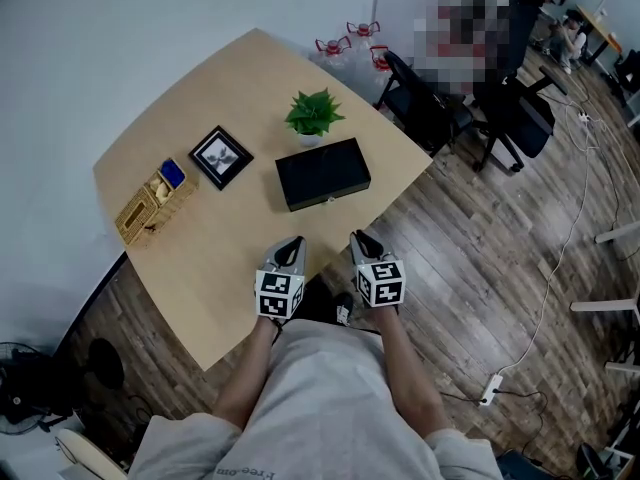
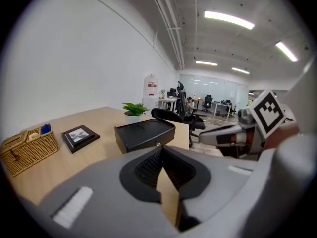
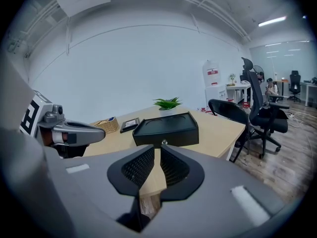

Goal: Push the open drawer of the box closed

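A black box [image 1: 322, 173] lies on the light wood table [image 1: 210, 268], its drawer front with a small knob [image 3: 164, 143] turned toward me. That front looks about level with the box body. My left gripper [image 1: 292, 240] and right gripper [image 1: 357, 235] hover side by side above the table's near edge, short of the box and apart from it. Both point at the drawer front. The left gripper [image 2: 161, 150] has its tips together and holds nothing. A thin slit shows between the pads of the right gripper [image 3: 154, 150], which is also empty.
Behind the box stands a small potted plant [image 1: 314, 113]. A framed picture [image 1: 221, 155] and a wicker basket [image 1: 153, 203] lie to the left. Black office chairs [image 1: 440, 103] crowd the table's right side. A cable and power strip [image 1: 490, 388] lie on the wood floor.
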### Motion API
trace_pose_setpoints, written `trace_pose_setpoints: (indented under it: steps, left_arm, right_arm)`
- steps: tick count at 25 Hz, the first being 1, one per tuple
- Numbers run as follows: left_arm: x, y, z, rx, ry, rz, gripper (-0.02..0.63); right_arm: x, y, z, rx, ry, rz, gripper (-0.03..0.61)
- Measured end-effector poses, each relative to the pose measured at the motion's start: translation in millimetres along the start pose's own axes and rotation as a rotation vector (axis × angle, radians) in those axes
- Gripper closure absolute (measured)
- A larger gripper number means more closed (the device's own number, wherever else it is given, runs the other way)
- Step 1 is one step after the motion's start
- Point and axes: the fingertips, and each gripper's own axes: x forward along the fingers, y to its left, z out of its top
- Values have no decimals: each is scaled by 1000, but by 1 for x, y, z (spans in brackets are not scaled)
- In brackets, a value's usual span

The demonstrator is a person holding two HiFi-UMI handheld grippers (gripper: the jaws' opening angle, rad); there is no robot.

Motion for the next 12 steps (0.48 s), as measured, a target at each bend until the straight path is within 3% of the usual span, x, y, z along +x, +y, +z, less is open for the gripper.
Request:
trace_pose_setpoints:
  steps: [5, 12]
  left_arm:
    - [-6, -7, 2, 0, -9, -4, 560]
    - [-6, -6, -2, 2, 5, -3, 560]
  right_arm:
    - [-4, 0, -3, 38, -12, -6, 577]
    - [-1, 1, 6, 77, -59, 20, 578]
